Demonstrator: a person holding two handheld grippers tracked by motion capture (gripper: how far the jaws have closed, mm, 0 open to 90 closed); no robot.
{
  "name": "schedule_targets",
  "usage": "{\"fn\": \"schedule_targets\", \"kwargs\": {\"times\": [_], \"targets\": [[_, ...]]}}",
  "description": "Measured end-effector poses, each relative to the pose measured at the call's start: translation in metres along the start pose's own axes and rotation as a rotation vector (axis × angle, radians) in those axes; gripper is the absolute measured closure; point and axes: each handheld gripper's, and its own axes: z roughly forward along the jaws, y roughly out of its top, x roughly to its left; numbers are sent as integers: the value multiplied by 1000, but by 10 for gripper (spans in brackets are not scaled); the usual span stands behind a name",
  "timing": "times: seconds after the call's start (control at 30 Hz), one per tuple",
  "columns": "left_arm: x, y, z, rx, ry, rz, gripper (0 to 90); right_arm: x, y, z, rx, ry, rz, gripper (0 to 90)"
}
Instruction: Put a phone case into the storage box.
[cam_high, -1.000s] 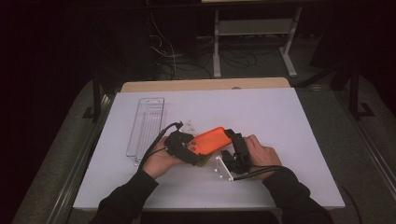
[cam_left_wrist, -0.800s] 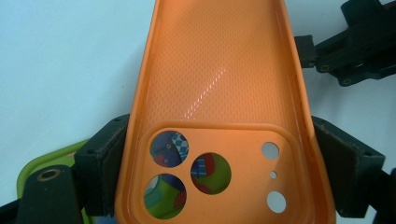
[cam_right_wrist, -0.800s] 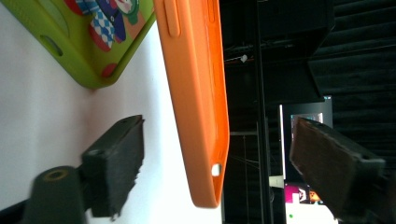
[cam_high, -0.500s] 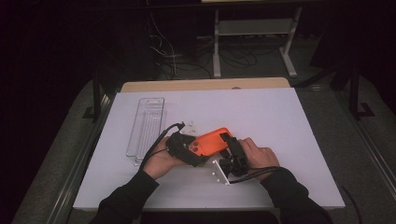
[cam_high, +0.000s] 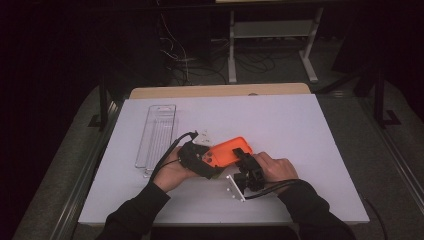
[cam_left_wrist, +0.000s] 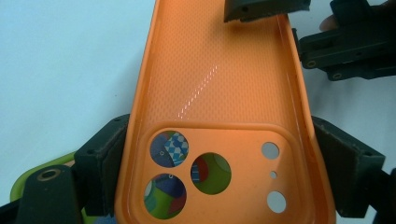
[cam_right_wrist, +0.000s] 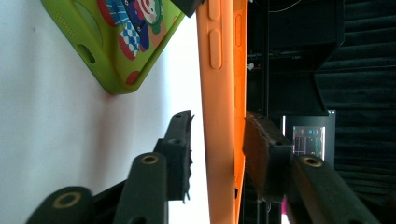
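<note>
Two phone cases here, and neither one carries a brand name, label or any writing I can make out. The main one is a soft orange silicone phone case (cam_high: 229, 151) with a fine dotted texture on its inner face, a raised rounded-square camera block with three big round holes plus three small ones, and moulded side buttons along its edge in the right gripper view.

The left gripper (cam_high: 199, 160) is clamped across the camera end of that case, a pad pressing on each long edge in the left gripper view, so it's pinching the case firmly. The right gripper (cam_high: 246, 161) comes in at the far end from the left one. Its jaws have just been closing with the orange case's edge between them; in the right gripper view one pad sits against the case while the other has a sliver of daylight beside it, so it's not a full pinch.

Underneath the left gripper lies a lime-green phone case with a colourful cartoon clown print (cam_right_wrist: 126, 42), peeking through the orange case's camera holes too. Well off beyond the left gripper is a clear plastic rectangular tray (cam_high: 157, 132) on the white table top (cam_high: 310, 130).
</note>
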Motion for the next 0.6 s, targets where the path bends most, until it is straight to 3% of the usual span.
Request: {"fn": "schedule_targets", "kwargs": {"times": [0.07, 0.13, 0.6], "targets": [[-1, 0, 1, -14, 0, -17, 158, 0, 0, 0, -1, 2, -4, 649], [0, 0, 0, 4, 4, 5, 158, 0, 0, 0, -4, 2, -13, 666], [0, 0, 1, 8, 4, -8, 157, 0, 1, -1, 2, 29, -36, 778]]}}
